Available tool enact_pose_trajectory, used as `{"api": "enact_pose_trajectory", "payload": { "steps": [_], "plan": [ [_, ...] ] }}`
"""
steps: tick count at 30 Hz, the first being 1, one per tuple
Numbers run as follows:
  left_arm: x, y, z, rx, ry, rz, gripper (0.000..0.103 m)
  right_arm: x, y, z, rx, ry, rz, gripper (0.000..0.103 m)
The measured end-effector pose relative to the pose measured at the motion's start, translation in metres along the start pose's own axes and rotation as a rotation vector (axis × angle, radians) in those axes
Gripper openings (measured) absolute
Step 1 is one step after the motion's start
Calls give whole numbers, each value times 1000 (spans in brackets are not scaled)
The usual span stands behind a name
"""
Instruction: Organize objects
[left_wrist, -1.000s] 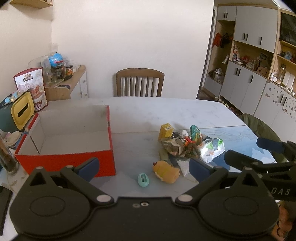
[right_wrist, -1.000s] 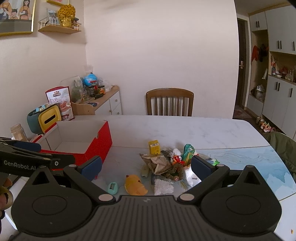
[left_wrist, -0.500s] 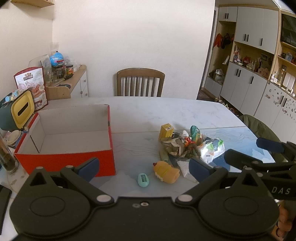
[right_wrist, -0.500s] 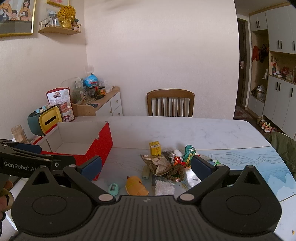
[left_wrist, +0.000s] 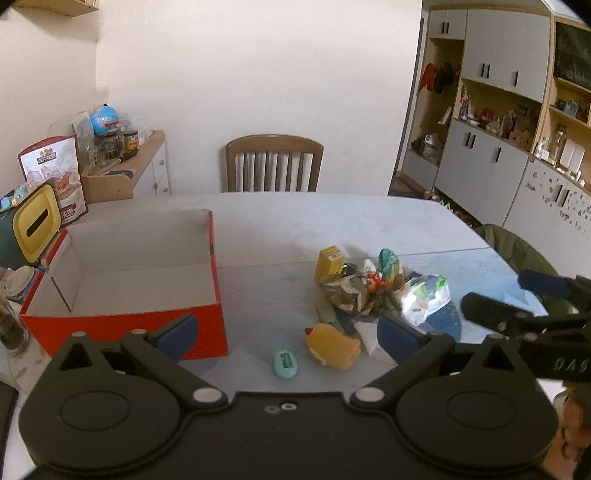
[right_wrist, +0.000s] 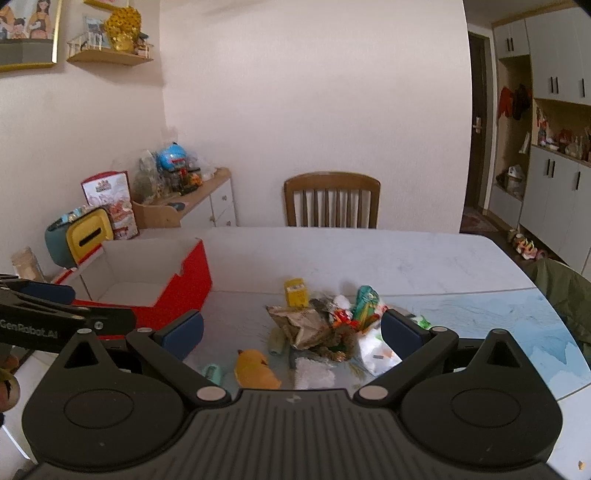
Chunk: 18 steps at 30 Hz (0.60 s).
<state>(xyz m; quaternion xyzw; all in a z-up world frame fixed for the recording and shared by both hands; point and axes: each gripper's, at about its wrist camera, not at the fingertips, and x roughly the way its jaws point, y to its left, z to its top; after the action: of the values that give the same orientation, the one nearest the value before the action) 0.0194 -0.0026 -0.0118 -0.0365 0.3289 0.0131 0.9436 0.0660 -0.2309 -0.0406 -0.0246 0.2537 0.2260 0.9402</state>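
An empty red box (left_wrist: 125, 317) (right_wrist: 192, 284) with a white inside stands on the left of the marble table. Right of it lies a pile of small items: a yellow carton (left_wrist: 328, 263) (right_wrist: 295, 292), crumpled brown wrapper (left_wrist: 347, 291) (right_wrist: 299, 325), green-white bag (left_wrist: 426, 297), a yellow duck toy (left_wrist: 332, 345) (right_wrist: 255, 371) and a small teal capsule (left_wrist: 285, 363) (right_wrist: 213, 373). My left gripper (left_wrist: 286, 334) is open above the table's near edge, nothing between its fingers. My right gripper (right_wrist: 291, 328) is open too, hovering before the pile.
A wooden chair (left_wrist: 273, 166) stands at the table's far side. A teal-and-yellow tissue holder (left_wrist: 31, 225) and a snack bag (left_wrist: 55, 177) sit left of the box. A side cabinet (right_wrist: 199, 206) holds jars. Grey cupboards (left_wrist: 491, 155) line the right wall.
Both grippers have shifted only slightly; the right wrist view has risen a little, so the pile sits lower in it. Both stay open.
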Motion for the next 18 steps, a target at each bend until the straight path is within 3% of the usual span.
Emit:
{"api": "enact_pose_trajectory", "payload": {
  "steps": [8, 18],
  "plan": [
    [38, 5, -13, 31, 66, -19, 103, 34, -21, -10, -9, 89, -4, 103],
    [93, 13, -32, 5, 145, 26, 103, 88, -30, -18, -47, 170, 41, 102]
  ]
}}
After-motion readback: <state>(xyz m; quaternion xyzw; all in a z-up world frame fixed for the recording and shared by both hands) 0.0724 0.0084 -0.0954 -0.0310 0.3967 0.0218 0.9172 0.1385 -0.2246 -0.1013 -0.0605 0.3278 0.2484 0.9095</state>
